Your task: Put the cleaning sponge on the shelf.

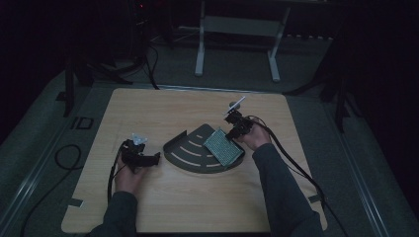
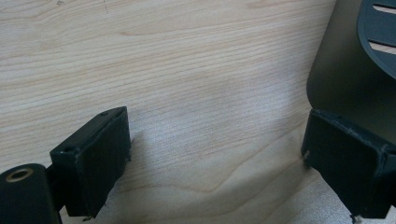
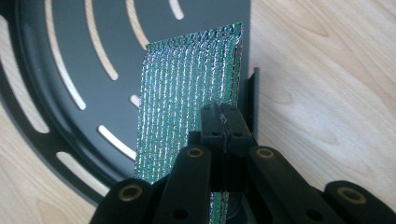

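A glittering, ribbed foil-like sheet point(image 3: 187, 102) lies against a matt dark, smooth slotted tray point(image 3: 70, 135) on a pale wood-grain table point(image 3: 327, 93), pinched by the right gripper point(image 3: 224, 123) and its matt black jaws.

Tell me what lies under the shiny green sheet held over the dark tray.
Under the shiny green sheet, pinched by the right gripper, is the dark slotted tray, with the wooden table showing through its curved slots. The part of the tray right behind the sheet is covered.

The shiny green-silver pad point(image 1: 224, 146) I've got is ribbed and rectangular, tilted up on its edge over the right side of the dark slotted fan-shaped tray point(image 1: 190, 150), against its wall.
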`<act>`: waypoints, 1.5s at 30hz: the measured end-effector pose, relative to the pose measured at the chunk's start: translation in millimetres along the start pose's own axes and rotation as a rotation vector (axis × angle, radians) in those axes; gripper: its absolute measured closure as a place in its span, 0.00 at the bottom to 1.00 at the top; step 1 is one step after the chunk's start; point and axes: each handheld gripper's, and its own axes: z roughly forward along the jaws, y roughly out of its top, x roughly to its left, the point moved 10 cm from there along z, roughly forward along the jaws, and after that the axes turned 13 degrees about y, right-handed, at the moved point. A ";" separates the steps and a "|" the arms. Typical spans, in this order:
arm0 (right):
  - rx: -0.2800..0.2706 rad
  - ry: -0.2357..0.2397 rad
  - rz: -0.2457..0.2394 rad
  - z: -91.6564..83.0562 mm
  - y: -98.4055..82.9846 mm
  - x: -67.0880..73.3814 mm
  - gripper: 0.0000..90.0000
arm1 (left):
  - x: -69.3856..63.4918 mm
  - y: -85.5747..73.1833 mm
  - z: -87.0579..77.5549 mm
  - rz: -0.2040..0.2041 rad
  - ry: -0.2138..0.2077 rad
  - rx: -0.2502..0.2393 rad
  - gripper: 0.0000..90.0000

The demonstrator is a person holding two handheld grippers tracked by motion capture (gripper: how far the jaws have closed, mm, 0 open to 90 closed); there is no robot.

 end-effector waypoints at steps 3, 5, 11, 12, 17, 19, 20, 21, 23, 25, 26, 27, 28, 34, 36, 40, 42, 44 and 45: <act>0.001 -0.007 -0.002 -1.4 0.1 -3.0 1.00 | 0.0 0.0 0.0 0.000 0.000 0.000 0.10; 0.005 -0.020 -0.004 -1.3 -0.7 -4.3 1.00 | 0.0 0.0 0.0 0.000 0.000 0.000 0.10; 0.013 -0.052 -0.024 5.0 -2.2 -9.0 1.00 | 0.0 0.0 0.0 0.000 0.000 0.000 0.10; 0.013 -0.054 -0.023 6.0 -2.3 -9.8 1.00 | 0.0 0.0 0.0 0.000 0.000 0.000 0.10; 0.024 -0.088 -0.026 10.2 -4.4 -13.2 1.00 | 0.0 0.0 0.0 0.000 0.000 0.000 0.10; 0.027 -0.103 -0.032 11.6 -5.2 -14.5 1.00 | 0.0 0.0 0.0 0.000 0.000 0.000 0.10; 0.025 -0.106 -0.033 12.3 -5.2 -14.9 1.00 | 0.0 0.0 0.0 0.000 0.000 0.000 0.10; 0.026 -0.109 -0.033 13.0 -5.6 -15.3 1.00 | 0.0 0.0 0.0 0.000 0.000 0.000 0.10; 0.022 -0.107 -0.034 14.5 -5.4 -15.6 1.00 | 0.0 0.0 0.0 0.000 0.000 0.000 0.10; 0.021 -0.109 -0.036 15.7 -5.3 -15.8 1.00 | 0.0 0.0 0.0 0.000 0.000 0.000 0.10; 0.020 -0.112 -0.039 16.3 -5.1 -15.7 1.00 | 0.0 0.0 0.0 0.000 0.000 0.000 0.10; 0.022 -0.115 -0.040 16.9 -5.3 -15.8 1.00 | 0.0 0.0 0.0 0.000 0.000 0.000 0.10; 0.023 -0.118 -0.041 17.5 -5.5 -16.0 1.00 | 0.0 0.0 0.0 0.000 0.000 0.000 0.10; 0.037 -0.143 -0.054 21.4 -7.0 -17.0 1.00 | 0.0 0.0 0.0 0.000 0.000 0.000 0.10; 0.037 -0.143 -0.053 22.1 -6.9 -16.6 1.00 | 0.0 0.0 0.0 0.000 0.000 0.000 0.10; 0.039 -0.144 -0.055 24.2 -7.3 -16.1 1.00 | 0.0 0.0 0.0 0.000 0.000 0.000 0.10; 0.040 -0.147 -0.060 24.9 -7.4 -16.1 1.00 | 0.0 0.0 0.0 0.000 0.000 -0.001 0.10; 0.045 -0.151 -0.062 26.3 -8.1 -15.7 1.00 | 0.0 0.0 0.0 0.000 0.000 0.000 0.10; 0.046 -0.151 -0.059 26.8 -8.1 -15.3 1.00 | 0.0 0.0 0.0 0.000 0.000 0.000 0.10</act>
